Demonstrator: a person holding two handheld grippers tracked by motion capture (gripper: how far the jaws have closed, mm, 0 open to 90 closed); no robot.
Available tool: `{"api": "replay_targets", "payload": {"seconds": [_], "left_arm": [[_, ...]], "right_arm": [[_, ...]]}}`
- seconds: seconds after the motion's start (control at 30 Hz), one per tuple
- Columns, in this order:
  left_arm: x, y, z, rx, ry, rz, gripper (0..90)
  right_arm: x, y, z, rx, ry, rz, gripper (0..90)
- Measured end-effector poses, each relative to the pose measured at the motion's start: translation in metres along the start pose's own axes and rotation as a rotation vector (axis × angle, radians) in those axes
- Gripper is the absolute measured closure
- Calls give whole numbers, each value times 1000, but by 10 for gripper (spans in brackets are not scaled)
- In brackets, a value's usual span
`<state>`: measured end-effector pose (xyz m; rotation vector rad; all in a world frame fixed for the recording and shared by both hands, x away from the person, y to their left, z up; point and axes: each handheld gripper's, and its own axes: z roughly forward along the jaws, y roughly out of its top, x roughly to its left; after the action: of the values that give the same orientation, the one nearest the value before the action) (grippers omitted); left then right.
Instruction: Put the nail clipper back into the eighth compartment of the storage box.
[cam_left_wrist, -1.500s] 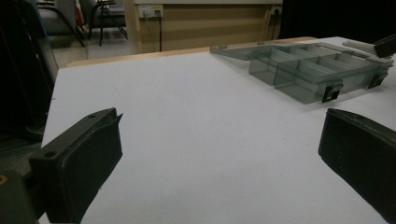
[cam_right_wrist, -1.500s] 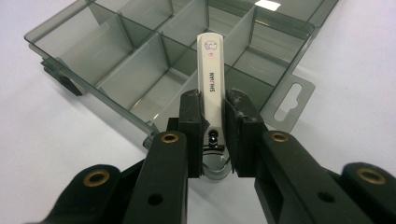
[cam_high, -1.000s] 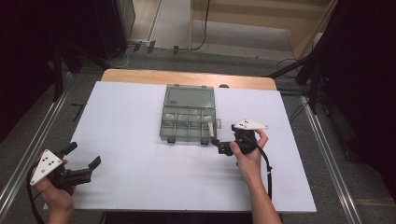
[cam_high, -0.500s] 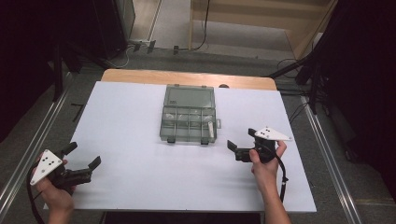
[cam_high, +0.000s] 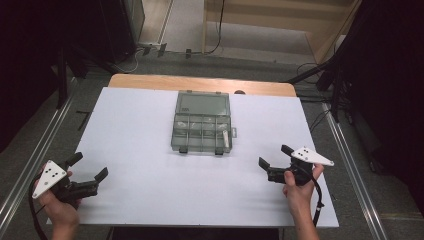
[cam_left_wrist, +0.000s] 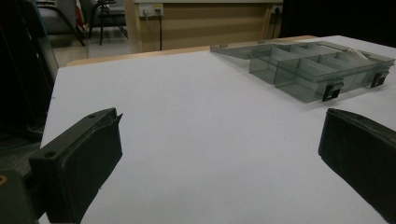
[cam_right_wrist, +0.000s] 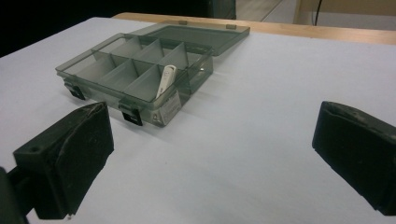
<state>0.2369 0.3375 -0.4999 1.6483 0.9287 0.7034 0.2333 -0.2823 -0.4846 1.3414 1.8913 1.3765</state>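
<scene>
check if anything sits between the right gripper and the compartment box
Nothing visible does. The right gripper, jaws open, is apart from the compartment box, with bare white table between them. The right gripper view shows the same gap to the box.

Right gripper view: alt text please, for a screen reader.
An open smoky-grey compartment box sits on a white table, a small white item leaning in one near-corner compartment. The right gripper is open and empty.
</scene>
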Motion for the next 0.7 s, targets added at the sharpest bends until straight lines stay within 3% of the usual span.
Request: {"api": "replay_targets", "payload": {"seconds": [0.7], "left_arm": [[0, 0, 0, 5, 2, 6, 0]], "right_arm": [[-24, -31, -40, -58, -42, 28, 0]]}}
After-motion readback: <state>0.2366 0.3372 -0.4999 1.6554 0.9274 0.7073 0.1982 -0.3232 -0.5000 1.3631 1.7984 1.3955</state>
